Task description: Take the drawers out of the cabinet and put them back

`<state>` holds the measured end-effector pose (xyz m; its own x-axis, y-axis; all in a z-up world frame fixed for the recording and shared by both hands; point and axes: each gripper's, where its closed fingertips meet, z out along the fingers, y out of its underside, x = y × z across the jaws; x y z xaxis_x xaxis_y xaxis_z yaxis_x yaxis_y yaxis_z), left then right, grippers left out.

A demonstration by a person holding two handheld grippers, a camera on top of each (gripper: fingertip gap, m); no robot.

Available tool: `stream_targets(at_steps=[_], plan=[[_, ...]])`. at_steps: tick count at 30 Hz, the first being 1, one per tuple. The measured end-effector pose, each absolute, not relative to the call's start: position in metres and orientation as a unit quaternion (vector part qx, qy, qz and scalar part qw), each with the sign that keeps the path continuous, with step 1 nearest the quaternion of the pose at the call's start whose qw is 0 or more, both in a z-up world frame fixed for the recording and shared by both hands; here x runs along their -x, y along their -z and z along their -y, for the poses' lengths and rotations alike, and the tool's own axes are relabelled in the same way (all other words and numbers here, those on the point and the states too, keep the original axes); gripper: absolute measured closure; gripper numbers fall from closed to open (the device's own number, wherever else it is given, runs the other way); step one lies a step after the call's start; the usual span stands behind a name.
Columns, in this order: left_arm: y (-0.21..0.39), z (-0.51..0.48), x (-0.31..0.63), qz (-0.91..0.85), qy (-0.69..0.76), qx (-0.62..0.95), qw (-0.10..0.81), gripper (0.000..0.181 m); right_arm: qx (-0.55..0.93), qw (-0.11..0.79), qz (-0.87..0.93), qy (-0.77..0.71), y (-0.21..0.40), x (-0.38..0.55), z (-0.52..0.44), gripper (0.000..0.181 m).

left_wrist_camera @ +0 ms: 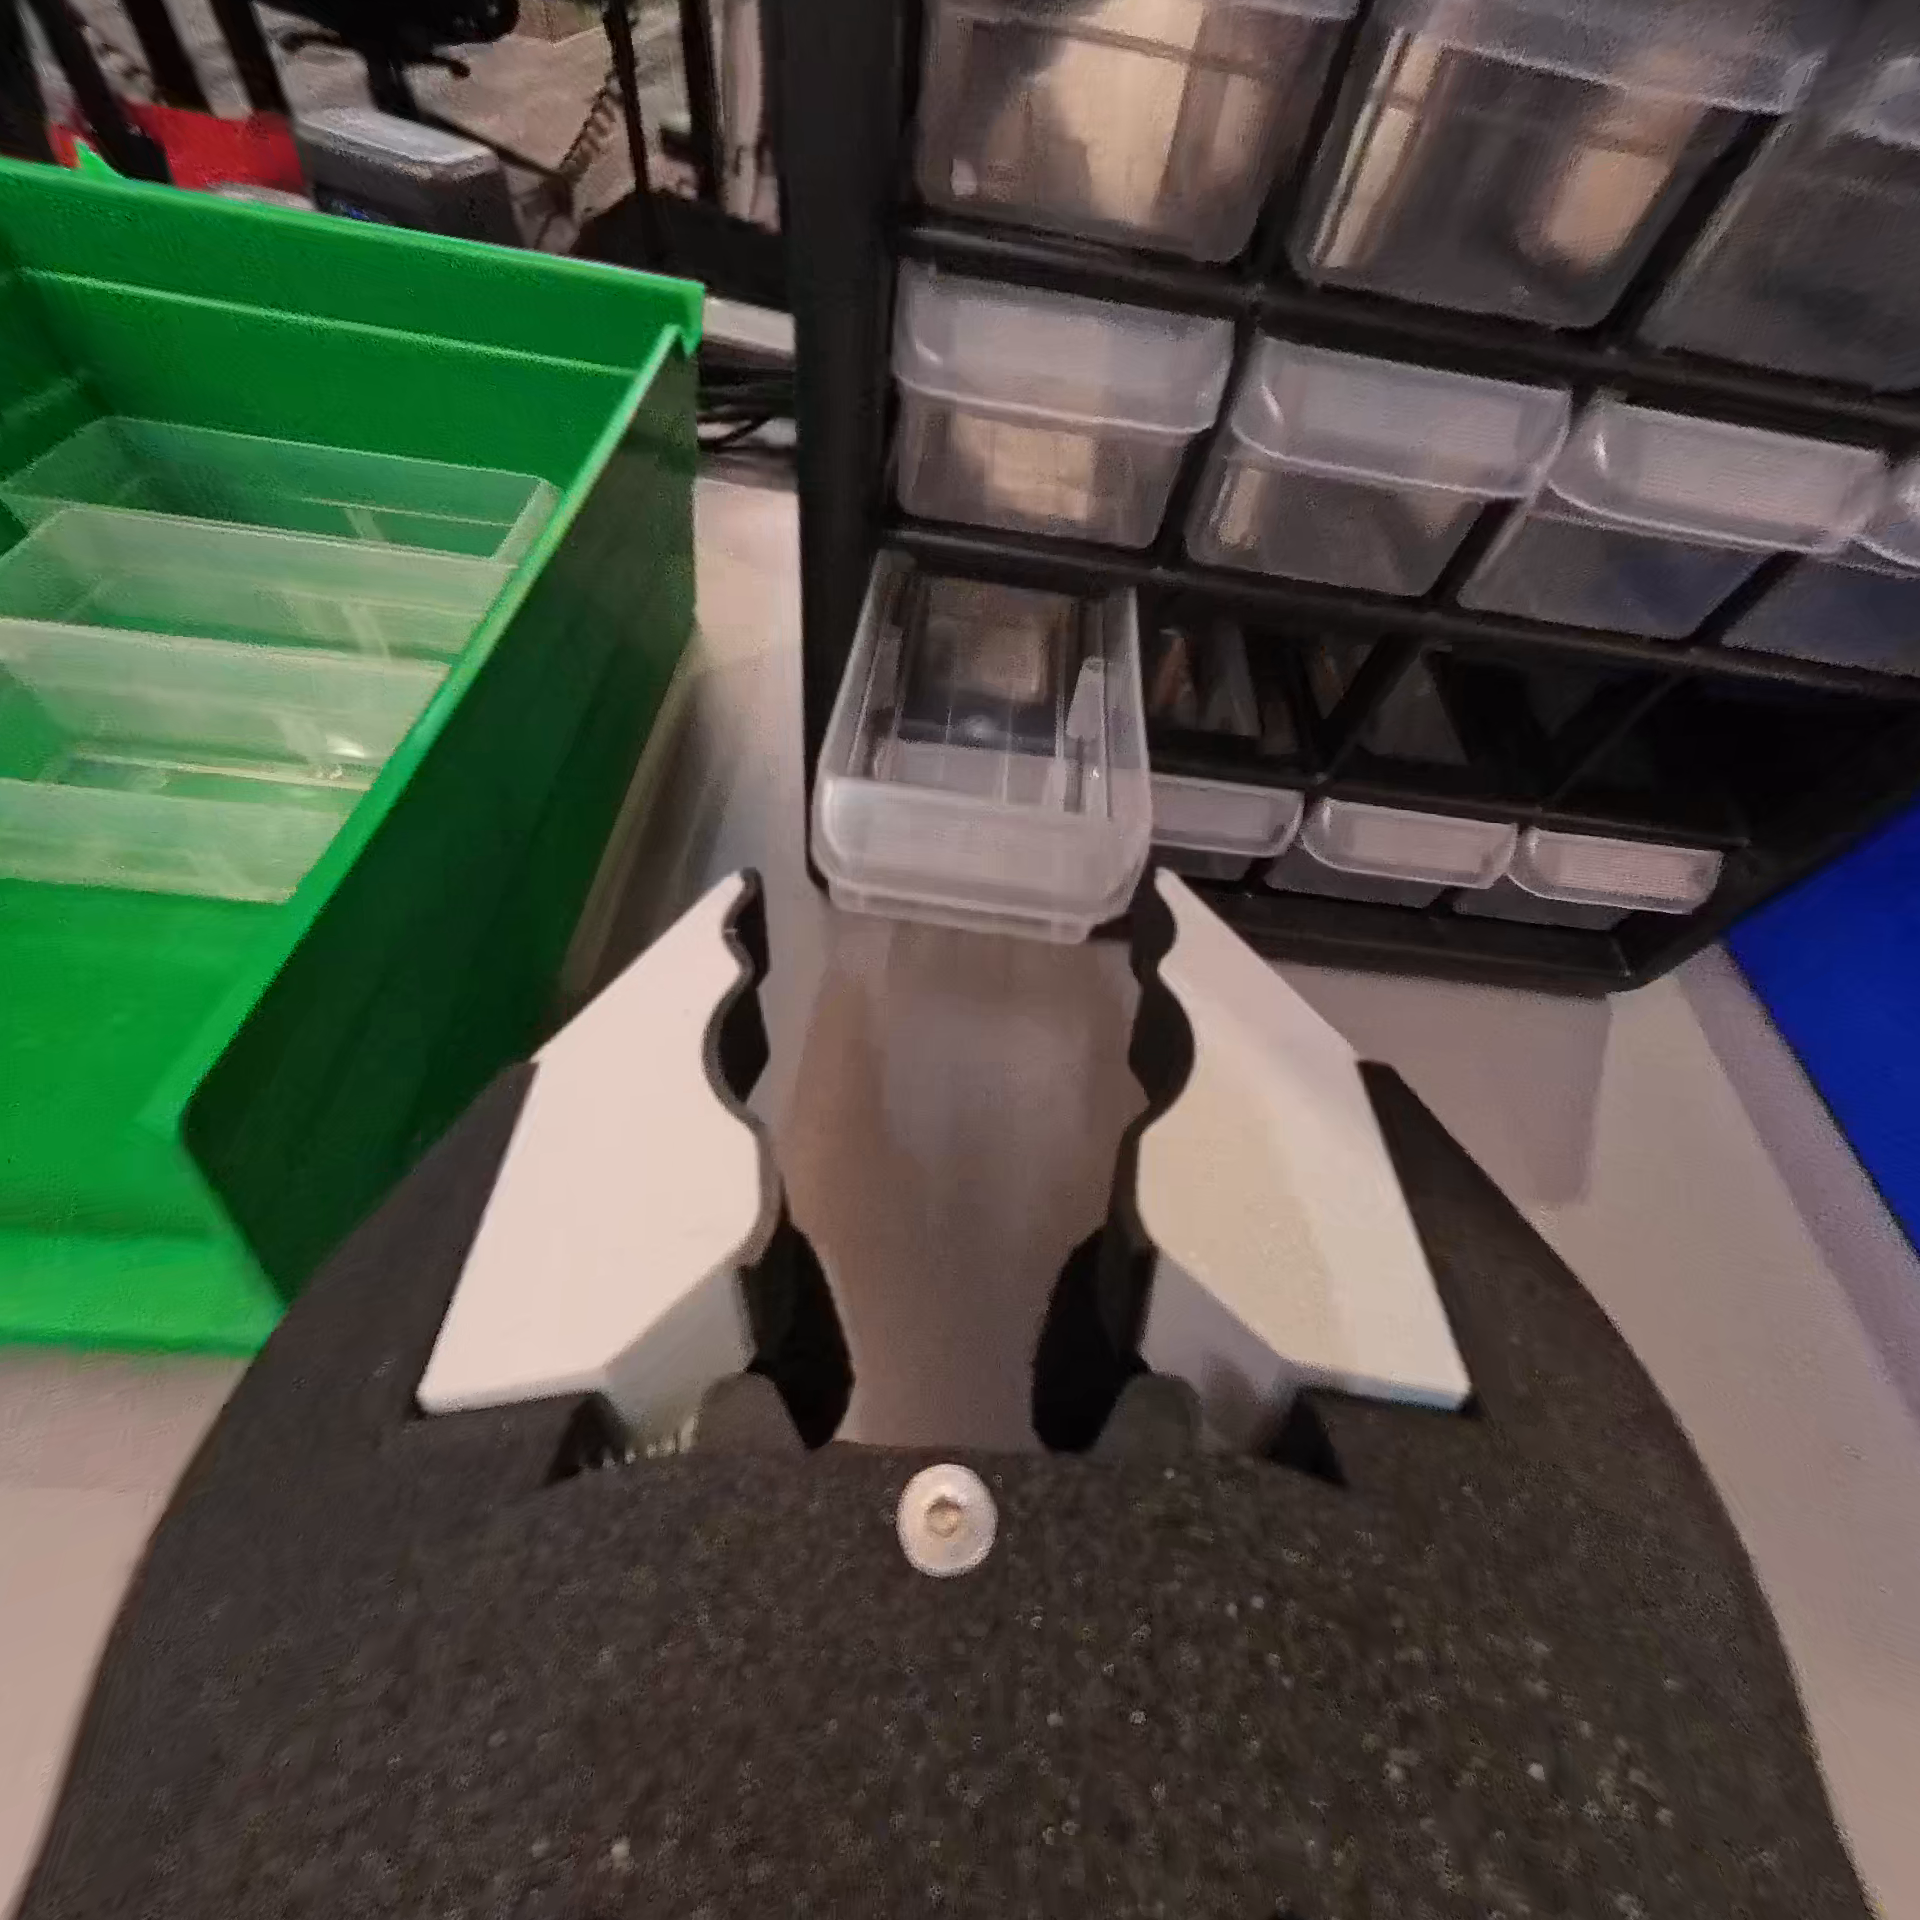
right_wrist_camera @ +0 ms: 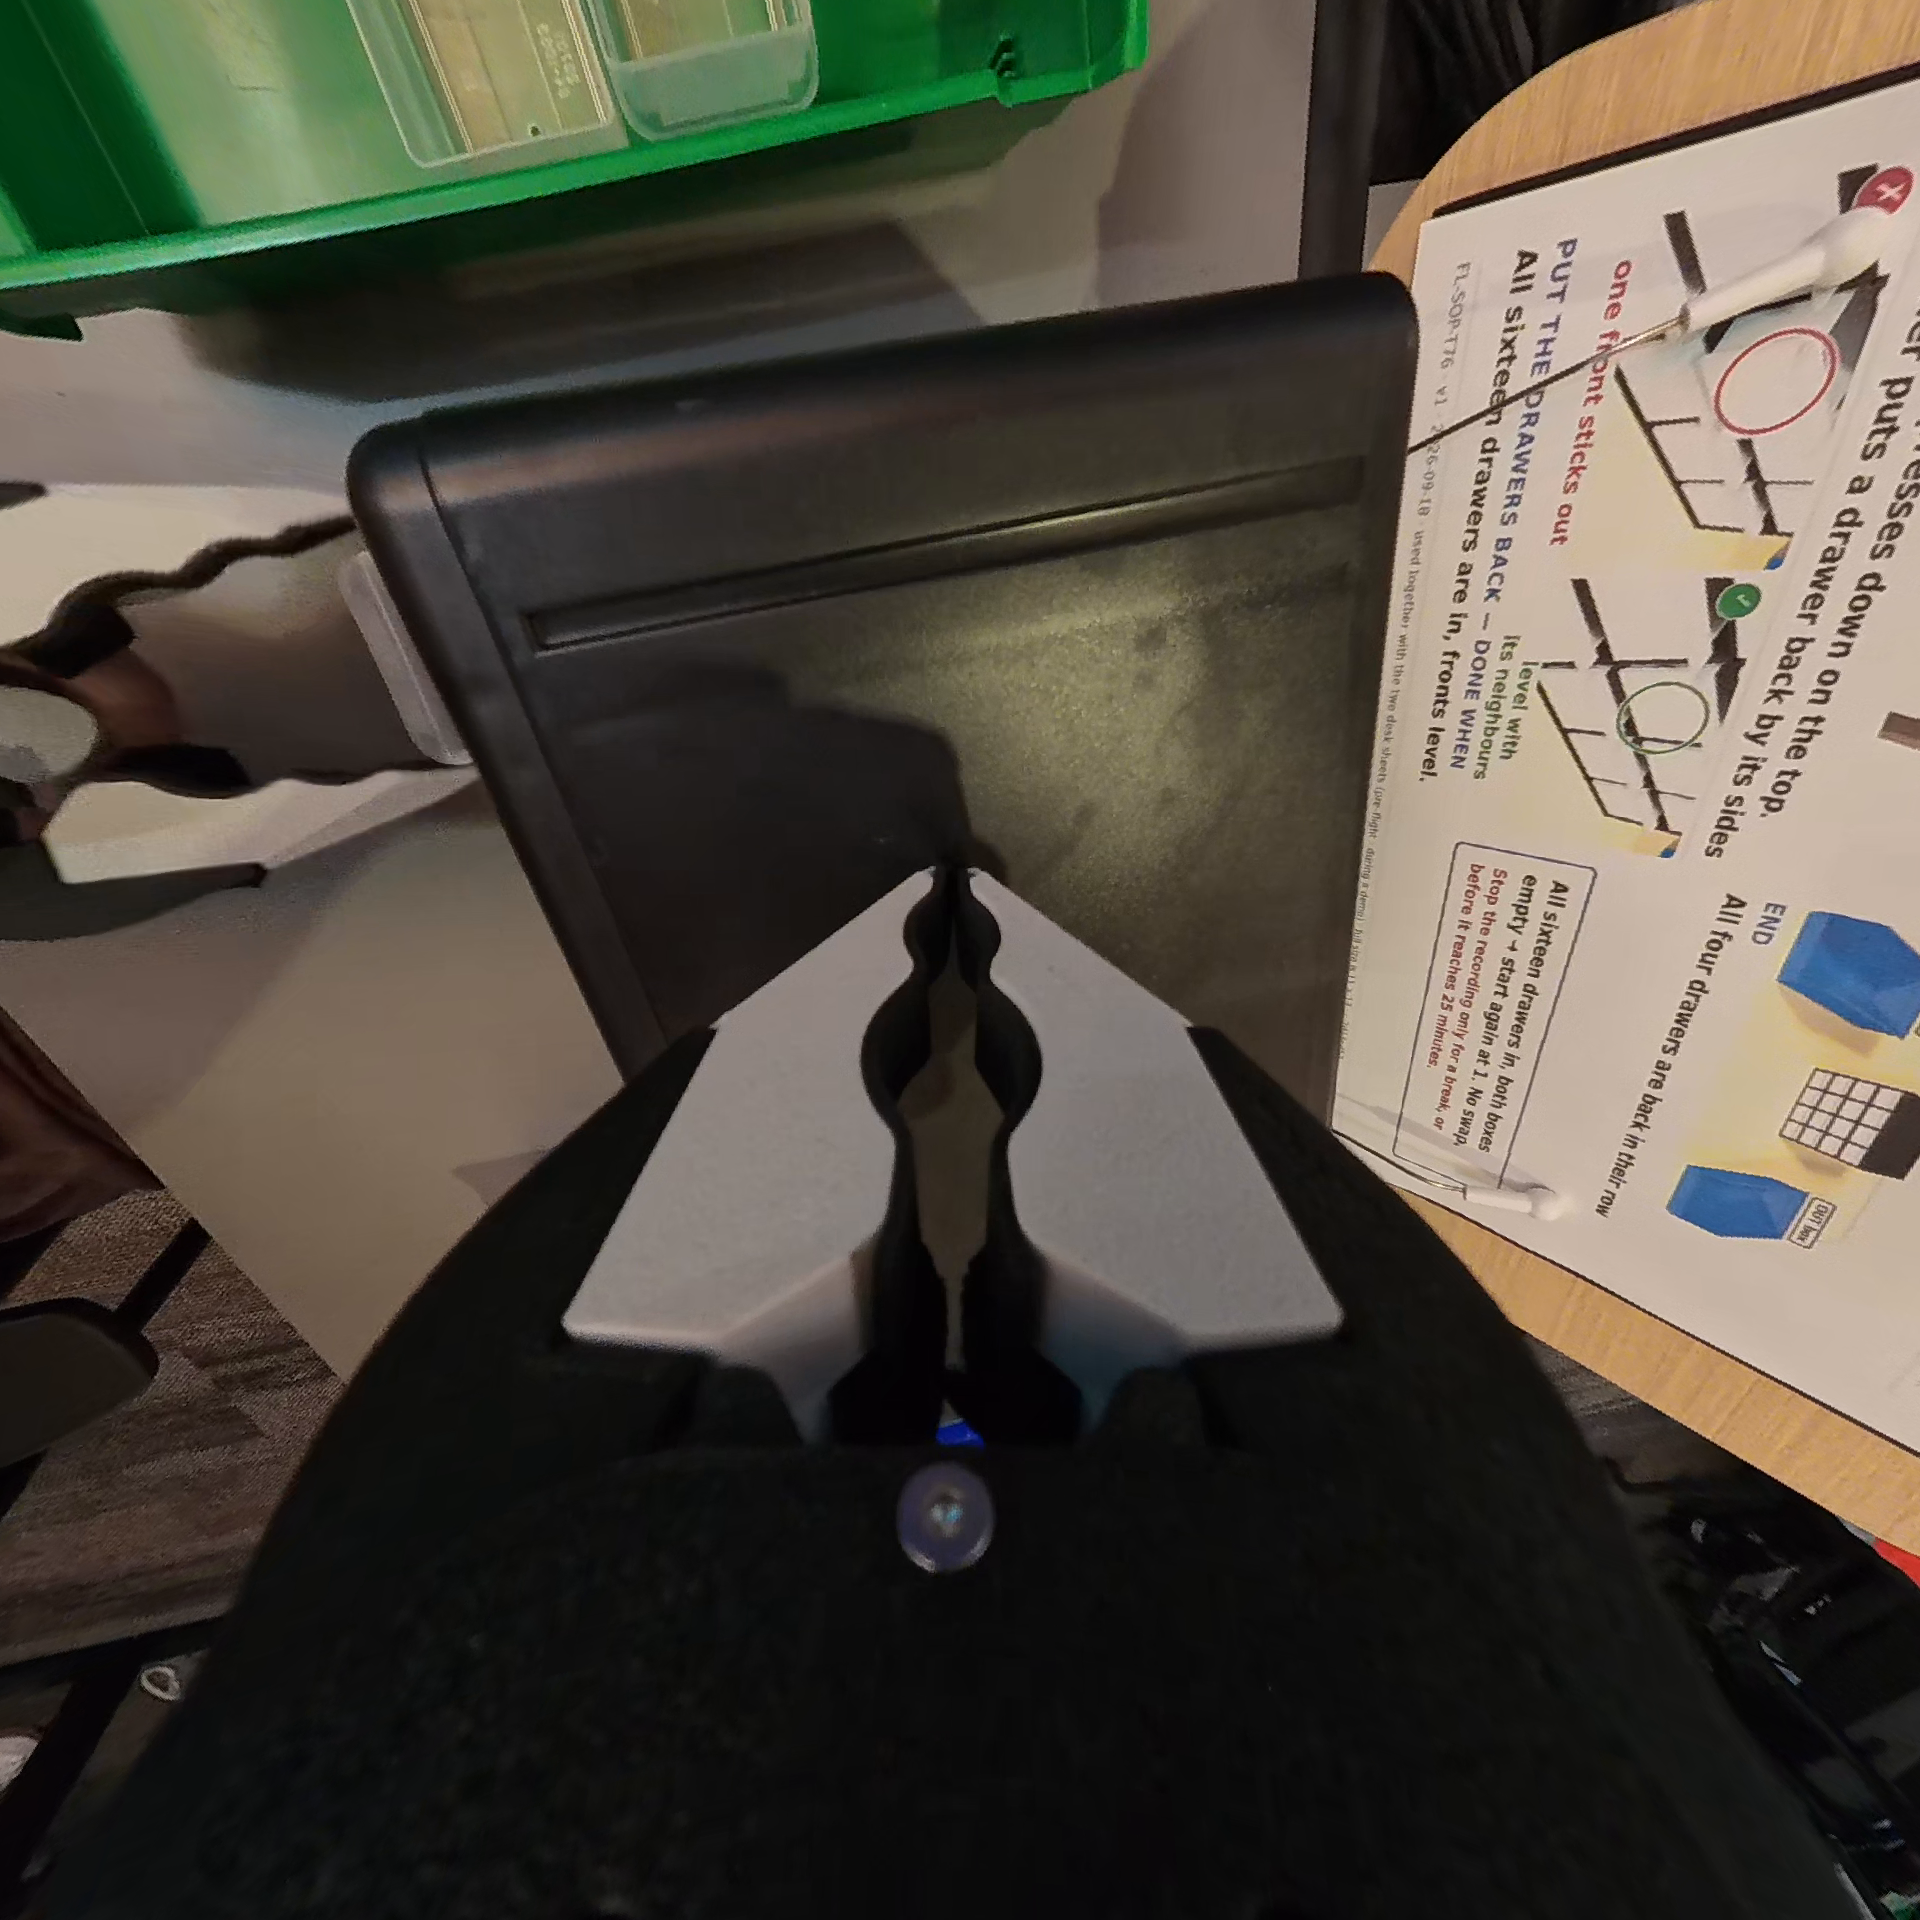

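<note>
A black cabinet (left_wrist_camera: pixel 842 416) holds rows of clear drawers. One clear drawer (left_wrist_camera: pixel 982 769), leftmost in the third row, sticks halfway out. My left gripper (left_wrist_camera: pixel 951 904) is open right at its front, one fingertip beside each front corner, not closed on it. My right gripper (right_wrist_camera: pixel 951 873) is shut and empty, its tips at the cabinet's flat black top (right_wrist_camera: pixel 935 623); I cannot tell whether they touch. The right wrist view also shows the left gripper (right_wrist_camera: pixel 390 655) at the cabinet's front with the drawer's front (right_wrist_camera: pixel 416 717) between its fingers.
A green bin (left_wrist_camera: pixel 416 935) stands left of the cabinet with several clear drawers (left_wrist_camera: pixel 239 582) lying in it; it also shows in the right wrist view (right_wrist_camera: pixel 520 218). Several third-row slots (left_wrist_camera: pixel 1455 717) are empty. A blue box (left_wrist_camera: pixel 1839 987) is at right. A printed sheet (right_wrist_camera: pixel 1662 727) lies on a wooden table (right_wrist_camera: pixel 1558 1309).
</note>
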<state>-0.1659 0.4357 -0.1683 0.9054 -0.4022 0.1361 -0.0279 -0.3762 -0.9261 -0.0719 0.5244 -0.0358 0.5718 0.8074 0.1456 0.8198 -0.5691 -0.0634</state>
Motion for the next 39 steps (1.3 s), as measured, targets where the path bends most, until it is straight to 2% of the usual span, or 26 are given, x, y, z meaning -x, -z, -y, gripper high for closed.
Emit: stream_targets(at_steps=[5, 9, 15, 26, 31, 33, 36, 39], plan=[[0.168, -0.425, 0.161, -0.155, 0.209, 0.795, 0.547, 0.133, 0.887, 0.056, 0.456, 0.045, 0.036, 0.072, -0.524, 0.181], [0.165, -0.439, 0.153, -0.164, 0.212, 0.795, 0.544, 0.137, 0.887, 0.049, 0.456, 0.049, 0.036, 0.072, -0.524, 0.181], [0.168, -0.457, 0.133, -0.171, 0.226, 0.799, 0.53, 0.153, 0.888, 0.042, 0.455, 0.054, 0.036, 0.072, -0.524, 0.181], [0.166, -0.479, 0.116, -0.157, 0.266, 0.797, 0.519, 0.152, 0.889, 0.032, 0.453, 0.055, 0.036, 0.072, -0.524, 0.181], [0.164, -0.458, 0.117, -0.184, 0.285, 0.795, 0.503, 0.135, 0.89, 0.029, 0.453, 0.052, 0.036, 0.072, -0.524, 0.181], [0.144, -0.442, 0.125, -0.22, 0.282, 0.776, 0.519, 0.132, 0.89, 0.03, 0.453, 0.049, 0.036, 0.072, -0.524, 0.181], [0.082, -0.421, 0.14, -0.312, 0.279, 0.713, 0.563, 0.135, 0.891, 0.037, 0.451, 0.039, 0.036, 0.072, -0.524, 0.181], [0.038, -0.393, 0.158, -0.45, 0.309, 0.673, 0.499, 0.136, 0.894, 0.047, 0.445, 0.019, 0.037, 0.072, -0.524, 0.181]])
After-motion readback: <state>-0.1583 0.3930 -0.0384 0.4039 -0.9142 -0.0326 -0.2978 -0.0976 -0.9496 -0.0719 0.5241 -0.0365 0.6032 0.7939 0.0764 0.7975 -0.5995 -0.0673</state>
